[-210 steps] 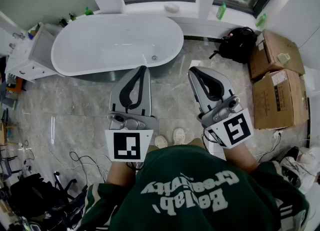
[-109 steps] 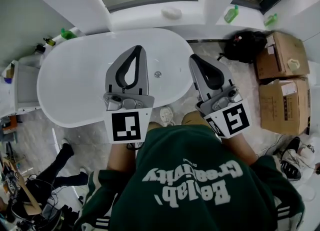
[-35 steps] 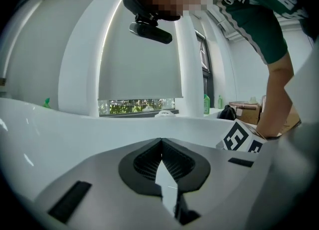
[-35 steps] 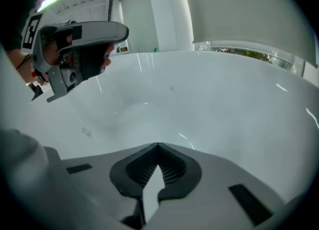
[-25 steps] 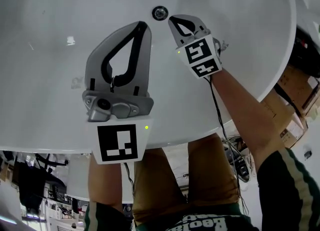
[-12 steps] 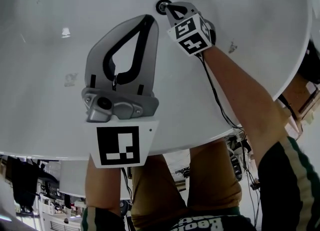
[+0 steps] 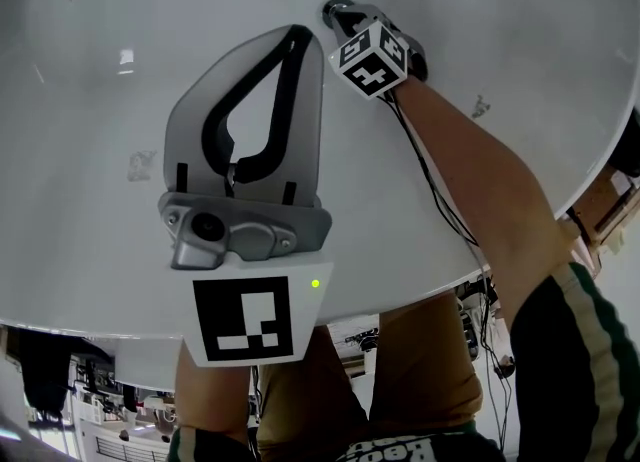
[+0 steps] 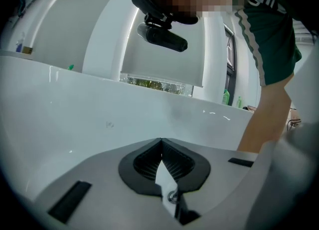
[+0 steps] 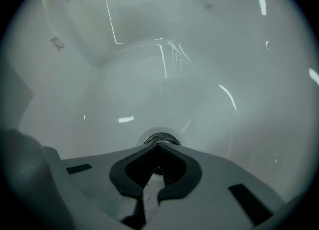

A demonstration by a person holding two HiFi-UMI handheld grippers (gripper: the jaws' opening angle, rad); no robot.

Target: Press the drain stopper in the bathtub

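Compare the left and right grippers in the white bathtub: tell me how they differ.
Place: the right gripper reaches down to the round metal drain stopper on the floor of the white bathtub; the left gripper hangs clear of it, nearer the head camera.
Aim: the right gripper points at the stopper, the left gripper at the tub wall.
Shared: both have jaws together, gripping nothing.

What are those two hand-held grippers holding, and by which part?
Nothing. The left hand-held gripper and right hand-held gripper are both shut and empty; the right one's tips sit at the drain stopper of the bathtub.
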